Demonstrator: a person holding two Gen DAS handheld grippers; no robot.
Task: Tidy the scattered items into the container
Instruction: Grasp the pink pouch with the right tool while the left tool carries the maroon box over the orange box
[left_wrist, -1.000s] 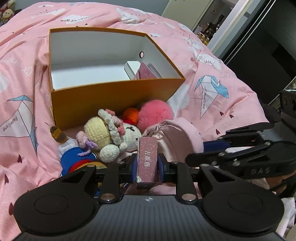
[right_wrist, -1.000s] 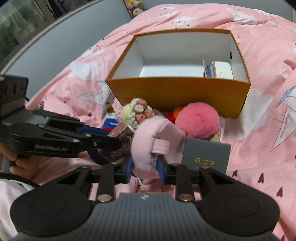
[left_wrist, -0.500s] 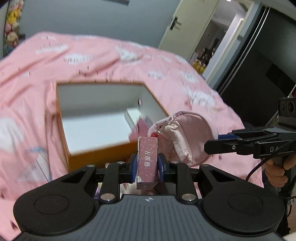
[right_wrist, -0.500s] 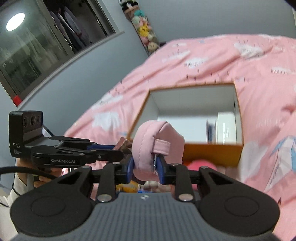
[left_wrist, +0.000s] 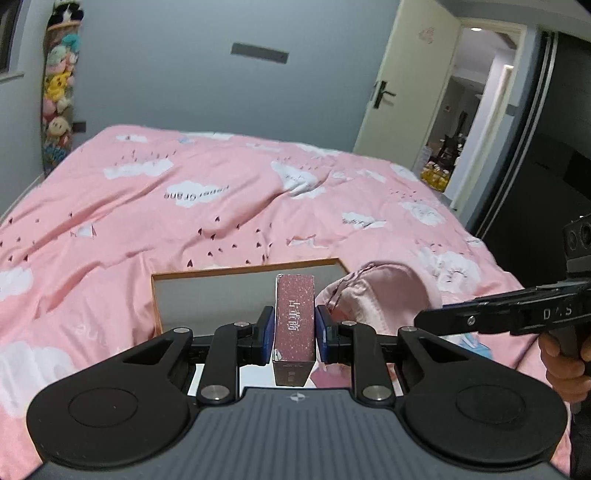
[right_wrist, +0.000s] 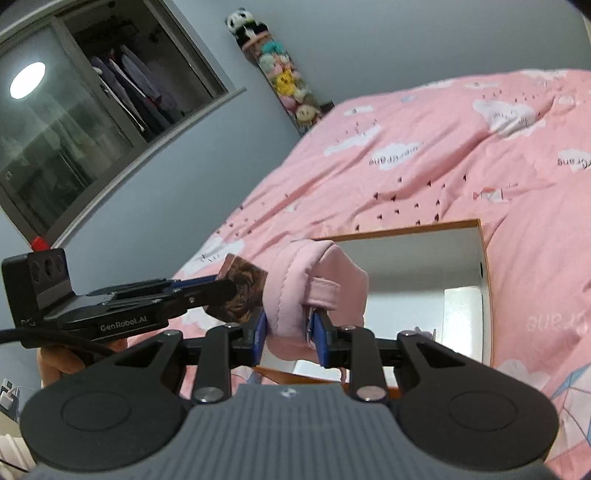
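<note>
Above the open orange cardboard box (left_wrist: 162, 295) on the pink quilt (left_wrist: 184, 221), left gripper (left_wrist: 294, 328) pinches a slim glittery maroon carton (left_wrist: 294, 317); right gripper (right_wrist: 288, 328) pinches a soft pink fabric cap (right_wrist: 317, 291); released together, they may collide and miss.
</note>
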